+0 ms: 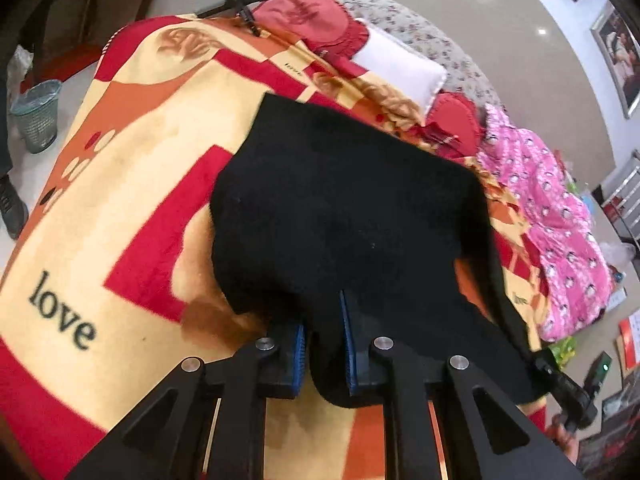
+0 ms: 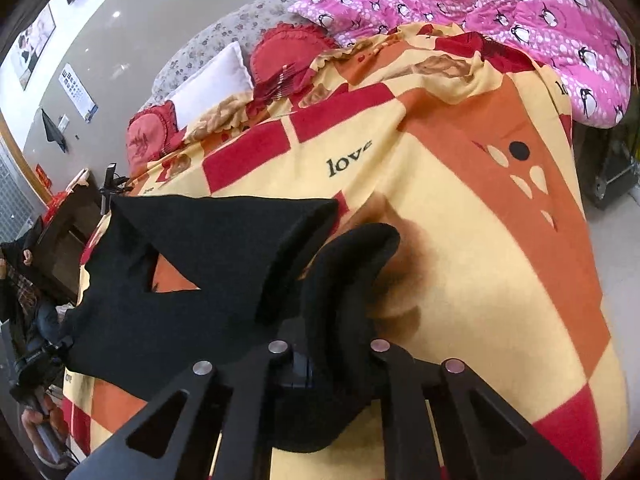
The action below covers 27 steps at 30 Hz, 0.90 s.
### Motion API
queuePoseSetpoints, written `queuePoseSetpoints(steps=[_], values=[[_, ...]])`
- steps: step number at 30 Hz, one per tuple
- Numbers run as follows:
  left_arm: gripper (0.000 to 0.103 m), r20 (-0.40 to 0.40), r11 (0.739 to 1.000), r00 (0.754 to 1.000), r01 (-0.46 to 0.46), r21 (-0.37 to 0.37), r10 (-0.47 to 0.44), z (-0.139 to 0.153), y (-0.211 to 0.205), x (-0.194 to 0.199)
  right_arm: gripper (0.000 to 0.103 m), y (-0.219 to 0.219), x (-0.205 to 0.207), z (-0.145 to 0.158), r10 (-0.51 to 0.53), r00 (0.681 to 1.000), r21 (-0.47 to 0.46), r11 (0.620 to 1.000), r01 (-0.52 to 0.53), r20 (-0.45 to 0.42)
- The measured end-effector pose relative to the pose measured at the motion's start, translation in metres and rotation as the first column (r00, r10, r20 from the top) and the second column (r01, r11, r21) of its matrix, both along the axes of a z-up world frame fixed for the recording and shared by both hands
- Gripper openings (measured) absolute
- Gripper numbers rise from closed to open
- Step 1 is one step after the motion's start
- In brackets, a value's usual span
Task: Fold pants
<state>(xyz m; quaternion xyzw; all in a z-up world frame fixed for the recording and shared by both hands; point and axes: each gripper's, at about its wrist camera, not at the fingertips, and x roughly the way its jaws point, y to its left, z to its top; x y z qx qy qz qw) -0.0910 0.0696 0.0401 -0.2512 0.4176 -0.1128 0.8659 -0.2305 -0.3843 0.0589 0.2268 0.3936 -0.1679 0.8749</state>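
Mid-fold, both grippers carrying cloth. The black pants [image 1: 340, 208] lie on the "love" blanket [image 1: 132, 184] that covers the bed, roughly at the blanket's middle, with the near edge lifted off it. The left gripper [image 1: 324, 344] pinches a bunch of that near edge between its blue pads [image 1: 298, 344]; the fabric fills the gap, jaws drawn in on it. The right gripper [image 2: 316, 364] also has pants fabric [image 2: 208, 248] wadded between its fingers, and a curl of cloth stands up just past them; the pad contact itself is hidden under the black fabric, but it reads as clamped on cloth, not spread. In the right wrist view the lifted part sags between the two grips, and a triangular gap shows blanket [image 2: 460, 240] through it, so the layers aren't aligned yet. My read: this is the carry-over step of a fold, near edge being brought toward the far edge that sits on the pillow side of the blanket, by the red cushion [image 1: 316, 20]. The next move calls for both grippers travelling together at matched height, keeping the held edge taut enough to close that gap, then lowering onto the far edge before letting go. Risk: uneven travel leaves a skewed, bunched fold.
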Motion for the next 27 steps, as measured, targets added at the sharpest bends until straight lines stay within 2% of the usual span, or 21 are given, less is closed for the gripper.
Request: queuePoseSetpoints(steps=[2,6,8,10,13,14,16,19,20,21,25,27], values=[[0.014,0.005,1.000,1.000,0.011,0.015,-0.011,0.007,0.005,-0.009,0.009,0.002,-0.001,0.005,0.012,1.000,-0.007,1.000,-0.012,0.013],[0.014,-0.022,0.999,1.000,0.013,0.039,-0.012,0.002,0.015,-0.015,0.009,0.006,0.000,0.012,0.026,1.000,-0.021,0.999,-0.025,0.015],[0.015,-0.065,0.999,0.998,0.010,0.032,-0.008,-0.008,0.017,-0.018,0.009,0.005,0.003,0.007,0.017,1.000,-0.039,0.999,-0.018,-0.015],[0.017,-0.076,0.999,0.997,-0.003,0.044,0.006,-0.010,0.014,-0.019,0.012,0.001,0.006,-0.003,-0.002,0.998,-0.043,0.999,-0.001,-0.063],[0.028,-0.077,0.997,0.997,-0.020,0.076,0.026,-0.003,0.013,-0.024,0.014,-0.003,0.007,-0.013,-0.025,0.993,-0.068,0.998,0.017,-0.119],[0.035,-0.069,0.995,0.997,-0.032,0.095,0.038,0.002,0.014,-0.027,0.014,-0.004,0.005,-0.012,-0.025,0.992,-0.065,0.998,0.018,-0.122],[0.038,-0.042,0.990,0.998,-0.043,0.137,0.049,0.015,0.015,-0.036,0.019,-0.003,0.002,-0.004,-0.032,0.993,-0.081,0.996,0.023,-0.117],[0.044,0.007,0.978,0.998,-0.061,0.199,0.060,0.038,0.018,-0.050,0.035,0.004,0.000,0.013,-0.017,0.996,-0.105,0.994,0.007,-0.091],[0.045,0.026,0.975,0.998,-0.063,0.211,0.059,0.046,0.018,-0.054,0.043,0.009,0.001,0.021,-0.001,0.997,-0.109,0.994,-0.007,-0.075],[0.046,0.040,0.975,0.998,-0.062,0.215,0.054,0.052,0.017,-0.057,0.047,0.013,0.001,0.026,0.014,0.998,-0.112,0.994,-0.021,-0.064],[0.056,0.089,0.978,0.995,-0.053,0.204,0.036,0.067,0.009,-0.064,0.048,0.037,0.012,0.044,0.095,0.995,-0.130,0.987,-0.098,-0.028],[0.057,0.087,0.978,0.996,-0.035,0.207,0.018,0.064,0.003,-0.063,0.048,0.051,0.022,0.046,0.171,0.985,-0.085,0.982,-0.170,0.003]])
